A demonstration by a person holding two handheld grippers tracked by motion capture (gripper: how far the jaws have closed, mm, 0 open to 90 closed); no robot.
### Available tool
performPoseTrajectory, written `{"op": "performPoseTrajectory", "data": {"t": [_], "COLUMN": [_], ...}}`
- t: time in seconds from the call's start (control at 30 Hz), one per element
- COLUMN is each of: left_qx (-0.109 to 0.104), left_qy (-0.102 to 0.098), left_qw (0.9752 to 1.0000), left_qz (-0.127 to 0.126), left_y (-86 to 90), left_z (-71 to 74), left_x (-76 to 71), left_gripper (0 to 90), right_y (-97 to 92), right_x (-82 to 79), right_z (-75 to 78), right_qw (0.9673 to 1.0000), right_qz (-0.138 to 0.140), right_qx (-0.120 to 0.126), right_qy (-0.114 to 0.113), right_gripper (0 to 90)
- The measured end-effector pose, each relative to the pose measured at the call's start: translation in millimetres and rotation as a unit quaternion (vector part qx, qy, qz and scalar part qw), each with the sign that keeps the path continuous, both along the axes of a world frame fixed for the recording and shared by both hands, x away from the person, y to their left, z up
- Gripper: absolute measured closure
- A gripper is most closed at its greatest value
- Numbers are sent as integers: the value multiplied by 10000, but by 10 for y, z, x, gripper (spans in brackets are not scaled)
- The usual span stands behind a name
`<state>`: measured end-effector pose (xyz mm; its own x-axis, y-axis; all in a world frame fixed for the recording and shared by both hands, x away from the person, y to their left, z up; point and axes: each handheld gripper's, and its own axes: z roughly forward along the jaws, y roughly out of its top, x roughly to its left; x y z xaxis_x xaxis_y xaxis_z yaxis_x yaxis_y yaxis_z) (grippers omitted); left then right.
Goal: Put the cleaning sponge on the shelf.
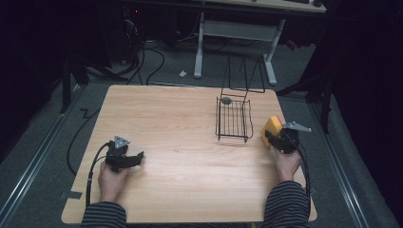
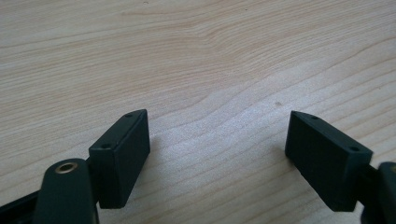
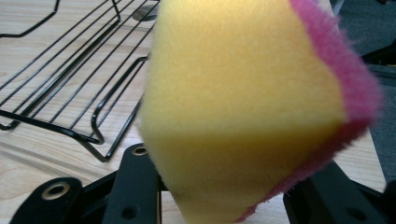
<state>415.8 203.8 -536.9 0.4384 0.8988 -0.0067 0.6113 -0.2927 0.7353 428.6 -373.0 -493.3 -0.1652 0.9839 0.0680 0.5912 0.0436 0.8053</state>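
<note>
The pale wood-grain table (image 1: 180, 142) carries a black wire rack (image 1: 234, 118). Just right of the rack, the right tool (image 1: 278, 137) pinches a soft yellow sponge (image 3: 243, 107) with a fuzzy pink scrubbing face. Squashy foam may slip free or snag the rack's wires. Far left of the rack, the left tool (image 2: 217, 154) rests spread and empty.

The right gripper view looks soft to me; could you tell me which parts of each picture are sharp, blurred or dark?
Right gripper view: the yellow foam sponge with a pink scouring layer is close and blurred, the black wire basket sharper. Left gripper view: evenly lit, wood grain crisp. High view: the light wooden table is lit, the surrounding floor dark.
</note>
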Motion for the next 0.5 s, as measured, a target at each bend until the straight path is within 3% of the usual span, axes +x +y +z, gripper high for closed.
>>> {"op": "performPoseTrajectory", "data": {"t": [0.5], "left_qx": [-1], "left_qy": [4], "left_qw": [10000], "left_qz": [-4], "left_y": [0], "left_z": [1], "left_x": [1], "left_gripper": [225], "right_y": [69], "right_x": [-146], "right_z": [178], "right_qw": [9994], "right_qz": [231], "right_qx": [-75], "right_qy": [-237], "right_gripper": [603]}}
